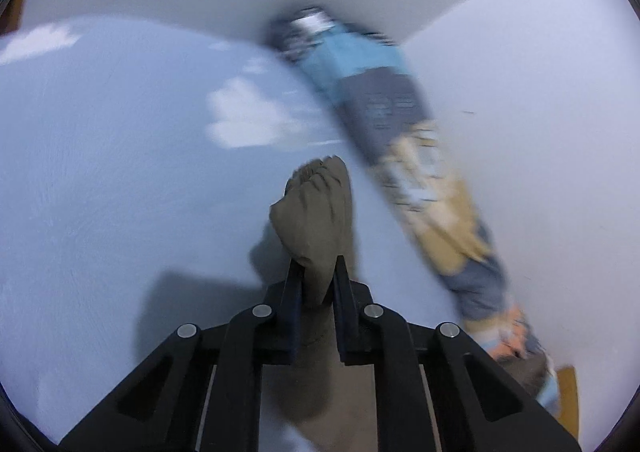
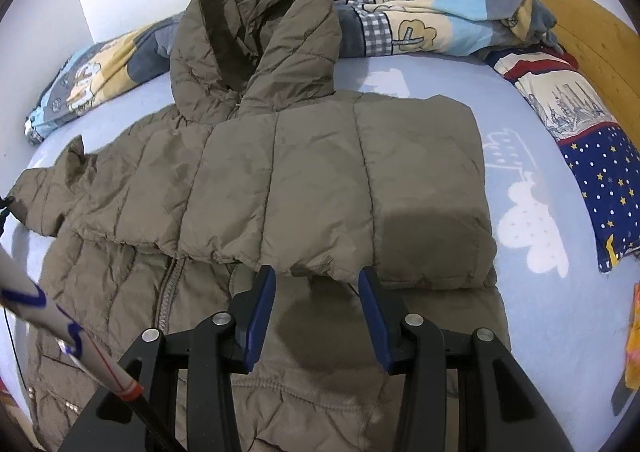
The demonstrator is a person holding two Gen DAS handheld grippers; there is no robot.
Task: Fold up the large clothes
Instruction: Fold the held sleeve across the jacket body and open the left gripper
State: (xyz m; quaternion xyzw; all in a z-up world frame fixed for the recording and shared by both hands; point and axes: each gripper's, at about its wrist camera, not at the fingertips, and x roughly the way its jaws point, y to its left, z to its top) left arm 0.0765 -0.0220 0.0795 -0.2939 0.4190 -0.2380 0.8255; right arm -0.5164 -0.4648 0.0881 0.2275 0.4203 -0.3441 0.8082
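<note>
Right of the jacket [image 2: 280, 179] we see bare bed [image 2: 532, 316] up to the starry pillow [image 2: 592, 171], while a rolled blanket [image 2: 420, 11] blocks behind its hood.

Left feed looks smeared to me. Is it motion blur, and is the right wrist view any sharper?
Left wrist view: yes, the patterned quilt and bedsheet streak with motion blur, while the left gripper and its pinched olive fabric stay crisp. Right wrist view: sharp throughout; the right gripper casts a dark shadow on the jacket; fisheye bends the edges.
</note>
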